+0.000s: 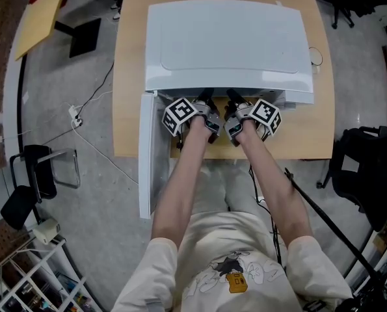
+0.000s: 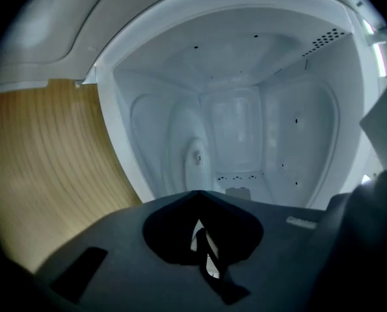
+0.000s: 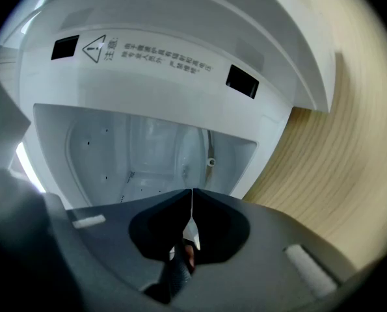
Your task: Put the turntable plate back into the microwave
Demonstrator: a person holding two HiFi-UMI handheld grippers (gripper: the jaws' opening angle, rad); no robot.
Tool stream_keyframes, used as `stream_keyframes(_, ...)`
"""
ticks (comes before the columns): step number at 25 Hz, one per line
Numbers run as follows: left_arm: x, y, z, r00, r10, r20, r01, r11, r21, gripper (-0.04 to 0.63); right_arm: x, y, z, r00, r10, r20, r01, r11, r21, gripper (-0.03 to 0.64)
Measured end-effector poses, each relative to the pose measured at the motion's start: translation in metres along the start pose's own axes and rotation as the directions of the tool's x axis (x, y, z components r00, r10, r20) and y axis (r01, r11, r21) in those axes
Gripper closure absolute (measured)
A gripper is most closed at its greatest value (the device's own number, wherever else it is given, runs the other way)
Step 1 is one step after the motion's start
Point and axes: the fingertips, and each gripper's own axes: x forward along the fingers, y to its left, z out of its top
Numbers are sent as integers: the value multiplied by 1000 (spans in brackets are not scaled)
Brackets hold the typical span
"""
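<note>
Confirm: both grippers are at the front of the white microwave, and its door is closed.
Not closed: the head view shows the door swung open at the left. The left gripper and right gripper are at the front of the white microwave.

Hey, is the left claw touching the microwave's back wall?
Apart. The left gripper view shows the left claw shut, its tips well short of the back wall.

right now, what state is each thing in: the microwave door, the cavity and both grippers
microwave door, open, swung out toward the person
microwave cavity, exposed, its floor mostly hidden behind the gripper
left gripper, jaws shut, nothing between them, at the cavity's mouth
right gripper, jaws shut, nothing between them, at the cavity's mouth
</note>
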Motion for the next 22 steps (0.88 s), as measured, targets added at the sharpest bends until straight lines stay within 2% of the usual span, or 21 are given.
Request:
stream_keyframes(6,-9,2,-6,1000,7,-9,-7,1000,20,598,-4,9,-2,1000,19,-9,-19,1000,-16,604)
stream_keyframes(9,-11,-6,-8,1000,2,-19,-1,998,55,598,-6,15,-5,999,23,-32,-25,998,-59,609)
stream_keyframes(12,-16,-15,-16,999,4,-43,2,992,124,598,-11,23,-12,997,3,-71,-14,988,-155,609)
stream_keyframes(15,-20,-27,-27,996,8,-90,14,971,240,598,-16,34,-15,995,-7,-103,-18,970,-242,609)
stream_keyframes(17,-25,-36,-37,992,21,-124,22,940,341,598,-21,41,-17,992,-19,-122,-19,952,-306,609)
stream_keyframes(19,-32,-46,-45,988,47,-147,27,885,465,598,-28,48,-20,990,-49,-136,-11,914,-406,609)
stream_keyframes(20,-36,-52,-48,986,63,-152,29,844,536,598,-32,52,-20,988,-67,-138,-5,885,-465,609)
stream_keyframes(22,-43,-62,-52,985,92,-143,28,742,669,598,-38,59,-21,985,-100,-138,5,825,-565,609)
